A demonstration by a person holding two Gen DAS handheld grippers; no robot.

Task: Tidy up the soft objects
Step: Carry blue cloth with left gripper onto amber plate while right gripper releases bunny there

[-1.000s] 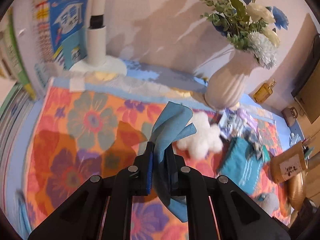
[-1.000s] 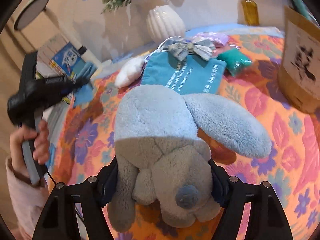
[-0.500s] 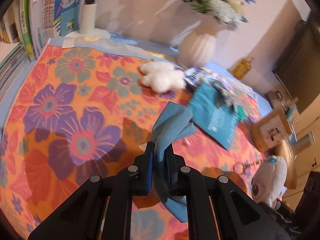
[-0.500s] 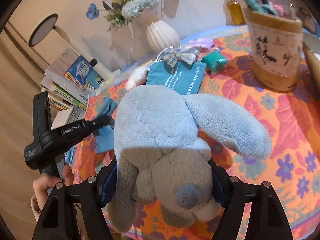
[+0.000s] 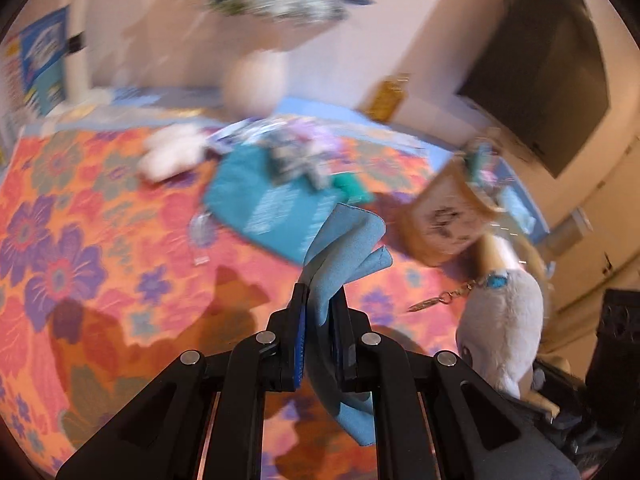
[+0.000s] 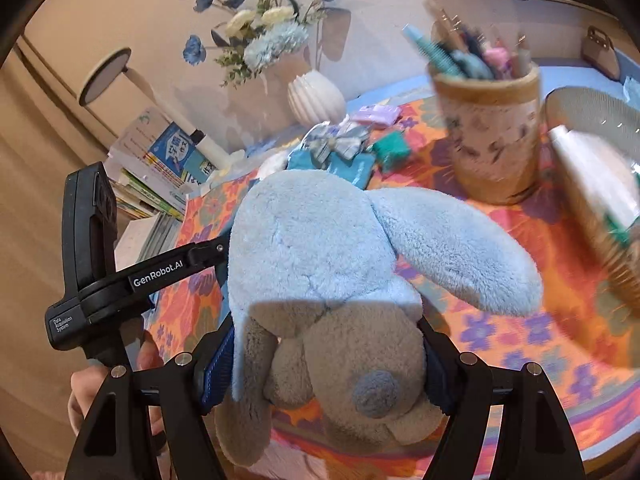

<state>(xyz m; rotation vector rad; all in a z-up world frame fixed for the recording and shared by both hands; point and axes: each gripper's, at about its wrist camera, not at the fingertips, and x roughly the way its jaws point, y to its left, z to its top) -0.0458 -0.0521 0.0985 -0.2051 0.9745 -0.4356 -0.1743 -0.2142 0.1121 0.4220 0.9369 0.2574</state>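
My left gripper point(image 5: 320, 300) is shut on a light blue cloth point(image 5: 344, 240) and holds it above the flowered tablecloth point(image 5: 80, 248). My right gripper point(image 6: 324, 344) is shut on a large blue-grey plush dog point(image 6: 332, 280), which fills its jaws and hangs over the table's front edge. The plush also shows at the lower right of the left wrist view point(image 5: 504, 320), with a keychain on it. A white fluffy toy point(image 5: 172, 156), a teal pouch point(image 5: 276, 204) and a grey bow point(image 6: 340, 142) lie near the vase.
A white ribbed vase point(image 6: 316, 96) with flowers stands at the back. A brown pen holder point(image 6: 492, 140) stands at the right, a woven basket point(image 6: 592, 168) beside it. Books point(image 6: 160, 168) and a lamp are stacked at the left. The left gripper's body point(image 6: 120, 272) is close beside the plush.
Both grippers have swung rightwards along the table with their loads. The pen holder and basket have come nearer in the right view. The left view is blurred by motion.
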